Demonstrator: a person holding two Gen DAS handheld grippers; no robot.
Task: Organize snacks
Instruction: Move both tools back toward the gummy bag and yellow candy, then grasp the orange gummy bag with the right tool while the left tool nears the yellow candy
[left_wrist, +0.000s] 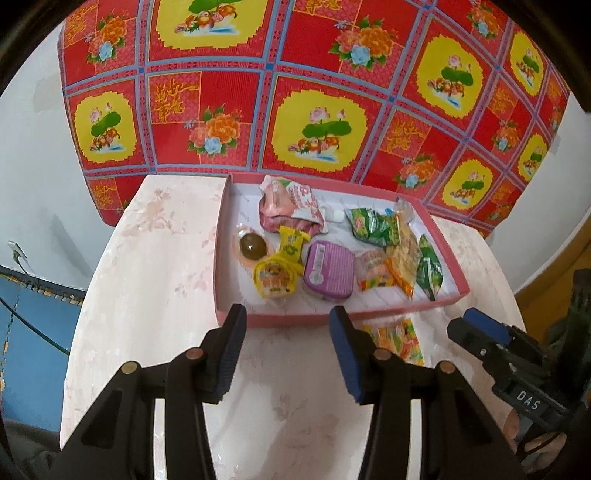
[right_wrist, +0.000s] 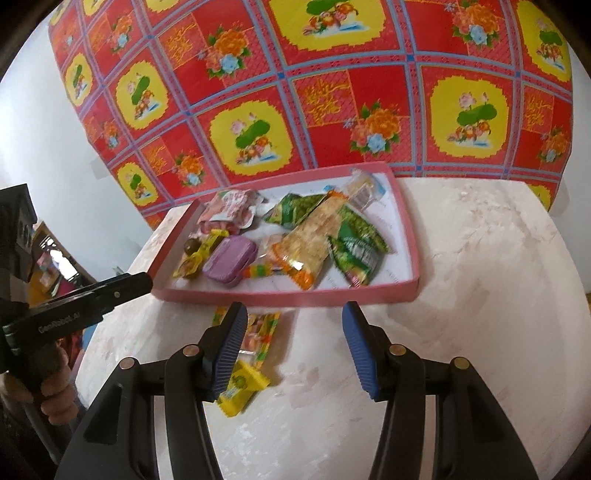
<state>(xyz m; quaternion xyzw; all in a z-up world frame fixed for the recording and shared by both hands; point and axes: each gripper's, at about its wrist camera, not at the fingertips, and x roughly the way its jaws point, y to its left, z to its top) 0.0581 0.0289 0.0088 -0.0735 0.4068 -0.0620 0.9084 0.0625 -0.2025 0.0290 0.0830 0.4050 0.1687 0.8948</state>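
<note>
Pink tray (left_wrist: 236, 295): shallow, white inside, set on the pale tabletop (left_wrist: 155, 266) against its far edge.

Contents, along the tray's left side: pink-and-white packet (left_wrist: 291, 210) at the far wall; brown sweet in a clear wrapper (left_wrist: 252, 246); yellow packets (left_wrist: 277, 273) toward the near wall. Middle: purple tin (left_wrist: 328, 271), lid shut. Right half: green packets (left_wrist: 373, 225), a long orange-edged packet of biscuits (right_wrist: 314, 243) lying across them, and a small striped candy packet (left_wrist: 373, 271) beside the tin.

Outside the tray, on the tabletop just before its near wall: a multicoloured candy packet (right_wrist: 258, 328) and, nearer the camera, a yellow packet (right_wrist: 240, 387). Both lie partly behind the right gripper's left finger.

Left gripper (left_wrist: 288, 350): open, nothing between its blue pads, above bare tabletop before the tray's near wall.

Right gripper (right_wrist: 293, 347): open, nothing held, above the tabletop beside the two loose packets.

Backdrop: red, yellow and blue flowered cloth (left_wrist: 295, 92) behind the tabletop; white wall (left_wrist: 33, 147) at the sides.
</note>
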